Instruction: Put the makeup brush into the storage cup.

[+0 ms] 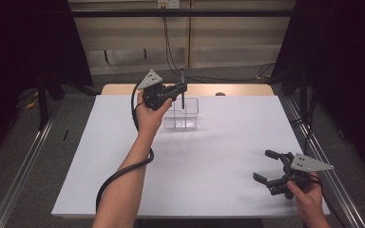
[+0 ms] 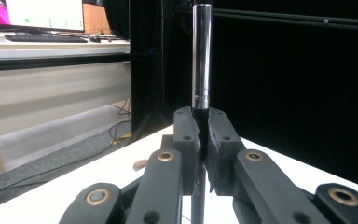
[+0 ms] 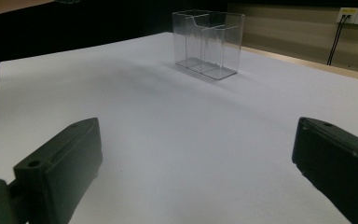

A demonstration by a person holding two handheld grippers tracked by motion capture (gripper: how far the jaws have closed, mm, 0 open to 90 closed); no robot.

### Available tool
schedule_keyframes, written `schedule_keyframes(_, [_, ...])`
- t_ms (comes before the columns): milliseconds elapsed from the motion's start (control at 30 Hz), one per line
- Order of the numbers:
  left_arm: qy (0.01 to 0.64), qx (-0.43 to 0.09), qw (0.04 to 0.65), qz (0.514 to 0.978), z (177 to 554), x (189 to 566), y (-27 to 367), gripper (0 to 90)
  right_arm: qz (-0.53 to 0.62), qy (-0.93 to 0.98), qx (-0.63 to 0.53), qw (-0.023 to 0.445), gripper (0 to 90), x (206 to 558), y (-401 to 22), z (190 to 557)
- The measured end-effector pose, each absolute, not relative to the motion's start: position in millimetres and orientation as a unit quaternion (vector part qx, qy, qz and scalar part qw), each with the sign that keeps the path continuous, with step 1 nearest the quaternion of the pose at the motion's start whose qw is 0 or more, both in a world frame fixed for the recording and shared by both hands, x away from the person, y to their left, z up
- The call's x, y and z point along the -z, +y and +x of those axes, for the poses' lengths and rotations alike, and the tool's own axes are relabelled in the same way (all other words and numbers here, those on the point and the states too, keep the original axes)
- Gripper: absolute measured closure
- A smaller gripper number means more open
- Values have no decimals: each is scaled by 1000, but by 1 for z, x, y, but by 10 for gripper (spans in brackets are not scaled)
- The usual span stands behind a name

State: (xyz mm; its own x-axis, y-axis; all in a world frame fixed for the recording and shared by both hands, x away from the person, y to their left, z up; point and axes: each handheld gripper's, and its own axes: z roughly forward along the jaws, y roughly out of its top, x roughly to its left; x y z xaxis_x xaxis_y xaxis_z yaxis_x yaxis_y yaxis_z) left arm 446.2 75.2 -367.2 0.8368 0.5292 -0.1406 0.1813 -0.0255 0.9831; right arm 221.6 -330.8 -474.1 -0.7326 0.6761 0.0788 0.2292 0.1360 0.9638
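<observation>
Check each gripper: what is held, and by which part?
Left gripper clamps an upright dark pen near its middle; right gripper holds nothing.

The pen looks like dark glossy metal or plastic, its barrel catching bright streaks of light above a shiny silvery band. The left tongs gripping it are matt black plastic with a slightly grainy skin and brass-coloured rivets. The right tongs have the same dull black plastic. The box is clear, smooth, glossy plastic. The surface is white, matt and smooth, like paper, with a pale wood edge at the far side.
</observation>
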Motion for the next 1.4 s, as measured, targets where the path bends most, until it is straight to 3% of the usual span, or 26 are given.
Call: schedule_keyframes(1400, [280,-151,638,701,466,378,66,838,308,727,-583,191,13,474,-331,222])
